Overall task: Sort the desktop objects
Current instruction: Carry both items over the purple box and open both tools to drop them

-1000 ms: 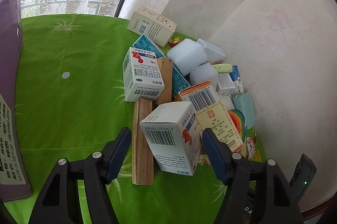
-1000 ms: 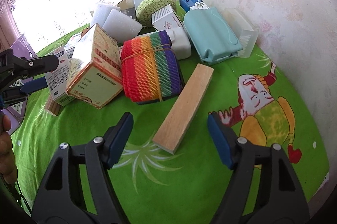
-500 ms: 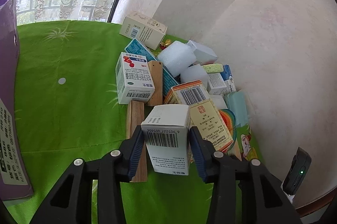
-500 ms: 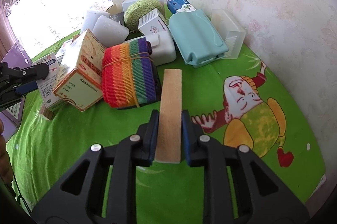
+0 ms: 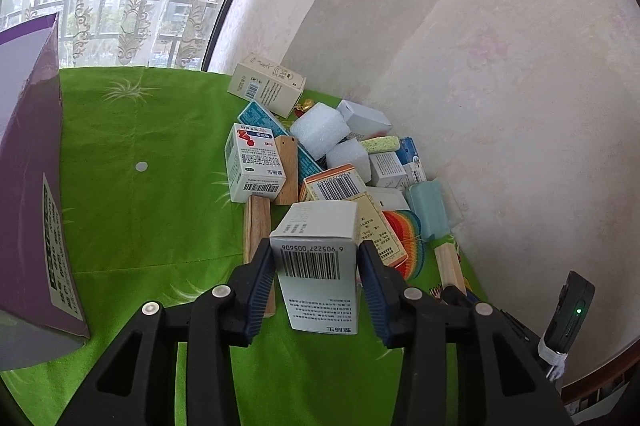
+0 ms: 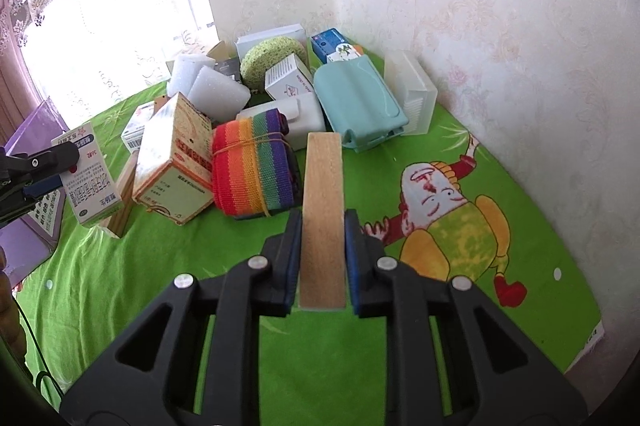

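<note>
My left gripper (image 5: pixel 316 266) is shut on a white medicine box (image 5: pixel 316 258) with a barcode, held above the green cloth; the box also shows in the right wrist view (image 6: pixel 86 181). My right gripper (image 6: pixel 322 246) is shut on a light wooden block (image 6: pixel 323 218), lifted off the cloth. A heap of objects lies by the wall: a second white medicine box (image 5: pixel 254 161), an orange box (image 6: pixel 174 161), a rainbow strap roll (image 6: pixel 252 165), foam blocks (image 5: pixel 320 129), a teal case (image 6: pixel 360 101) and a wooden block (image 5: pixel 256 226).
A purple box (image 5: pixel 28 193) stands at the left on the green cloth (image 5: pixel 140 205). A wall runs behind the heap. A clear plastic box (image 6: pixel 412 97) sits beside the teal case. A cartoon figure (image 6: pixel 452 214) is printed on the cloth at the right.
Both grippers closed: the left on the white medicine box, the right on the wooden block. Both objects have since been lifted off the cloth, and the block now points straight ahead.
</note>
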{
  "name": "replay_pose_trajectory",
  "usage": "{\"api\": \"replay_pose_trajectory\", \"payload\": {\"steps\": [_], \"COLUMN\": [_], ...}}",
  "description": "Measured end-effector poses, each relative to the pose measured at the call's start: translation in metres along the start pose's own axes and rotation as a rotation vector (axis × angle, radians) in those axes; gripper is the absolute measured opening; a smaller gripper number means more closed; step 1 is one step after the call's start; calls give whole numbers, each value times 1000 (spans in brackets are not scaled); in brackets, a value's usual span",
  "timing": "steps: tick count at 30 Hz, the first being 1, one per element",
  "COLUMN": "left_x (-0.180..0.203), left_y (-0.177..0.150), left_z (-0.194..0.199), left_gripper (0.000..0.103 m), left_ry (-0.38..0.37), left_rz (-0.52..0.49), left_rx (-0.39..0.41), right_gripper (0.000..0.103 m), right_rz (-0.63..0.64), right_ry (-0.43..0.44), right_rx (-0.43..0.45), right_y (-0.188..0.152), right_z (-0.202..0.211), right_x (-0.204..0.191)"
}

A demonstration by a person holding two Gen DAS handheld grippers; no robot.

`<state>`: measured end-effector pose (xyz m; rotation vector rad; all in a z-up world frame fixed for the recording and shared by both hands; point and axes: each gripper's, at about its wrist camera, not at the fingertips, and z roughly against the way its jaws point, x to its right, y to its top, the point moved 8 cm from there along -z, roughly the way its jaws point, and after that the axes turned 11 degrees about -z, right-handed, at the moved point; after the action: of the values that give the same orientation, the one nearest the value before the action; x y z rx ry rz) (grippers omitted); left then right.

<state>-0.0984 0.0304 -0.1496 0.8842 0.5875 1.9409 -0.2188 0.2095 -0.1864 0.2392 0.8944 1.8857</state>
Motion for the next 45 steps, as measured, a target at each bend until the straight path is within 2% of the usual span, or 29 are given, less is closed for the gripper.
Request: {"api": "replay_pose_trajectory", "payload": {"steps": [5, 9, 15, 19, 25, 28, 32, 38, 45], "left_x": [-1, -11, -55, -95, -145, -169, -192, -215, -234], "left_y": [8, 20, 29, 24, 7, -6, -18, -26, -34], "left_z": [34, 77, 153, 194, 234, 251, 267, 282, 283], "left_gripper": [43, 43, 43, 43, 43, 43, 43, 43, 43], "left_ry": [19, 76, 231, 363, 489, 550, 600, 645, 681], "left_rz": [-17, -25, 16, 60, 137, 180, 217, 256, 290], "left_rx": [78, 191, 368, 426, 455, 452, 458, 463, 435], "right_gripper": [22, 22, 22, 22, 22, 22, 22, 22, 22], "right_rz": [39, 79, 165, 235, 367, 415, 474, 543, 570], "right_ry": [64, 129, 254, 349, 485, 548, 591, 611, 572], "right_rx": [61, 109, 149, 166, 184, 152, 123, 86, 38], "right_y": [13, 26, 33, 26, 2, -16, -38, -60, -69], "right_z": [27, 47, 72, 89, 106, 109, 104, 92, 67], "right_x": [-30, -65, -136, -190, -273, -309, -346, -387, -401]}}
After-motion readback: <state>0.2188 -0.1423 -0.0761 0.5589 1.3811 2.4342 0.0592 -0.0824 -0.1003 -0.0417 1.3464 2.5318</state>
